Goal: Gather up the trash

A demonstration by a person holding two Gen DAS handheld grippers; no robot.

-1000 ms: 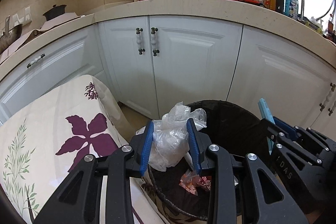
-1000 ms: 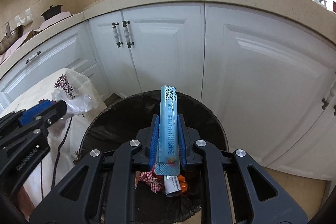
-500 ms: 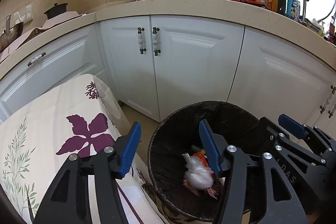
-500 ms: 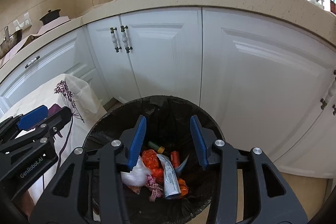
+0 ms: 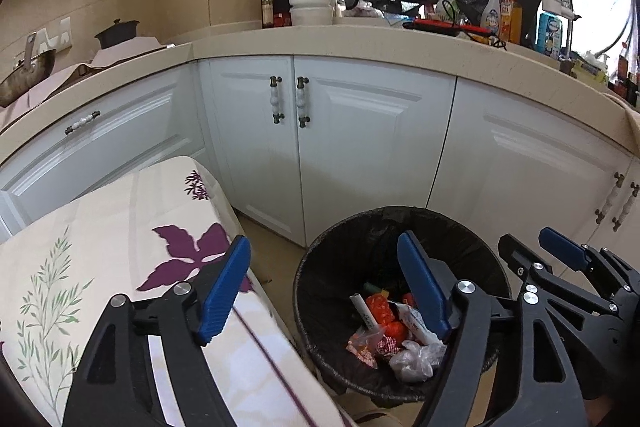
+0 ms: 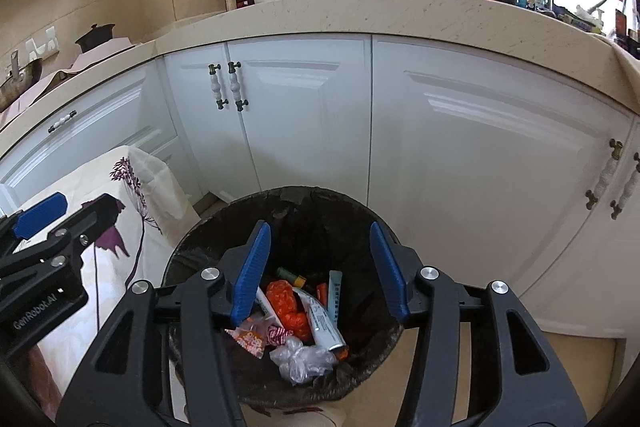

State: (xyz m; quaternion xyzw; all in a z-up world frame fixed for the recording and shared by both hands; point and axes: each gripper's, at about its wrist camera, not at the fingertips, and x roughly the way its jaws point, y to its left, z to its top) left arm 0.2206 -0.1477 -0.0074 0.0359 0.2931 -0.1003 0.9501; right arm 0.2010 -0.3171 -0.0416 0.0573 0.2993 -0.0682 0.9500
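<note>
Both grippers hung above the bin (image 6: 192, 247), jaws just opened and empty: the right gripper (image 6: 320, 267) over its middle, the left gripper (image 5: 324, 287) over its left rim. The trash (image 6: 296, 319) lay directly below them at the bottom; the plastic bag (image 6: 300, 359), apparently, sat nearest.

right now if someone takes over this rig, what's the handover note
Left tool: open, nothing between its blue pads; jaws have just been opening.
Right tool: open and empty above the bin; jaws have just been opening too.
Round black-lined trash bin: on the floor by the white cabinets, next to the floral-cloth table.
Done: the crumpled clear plastic bag and the long light-blue wrapper both lie in the bin with the other litter.
Left: no more loose trash shows in either view; look around before the next pick.
</note>
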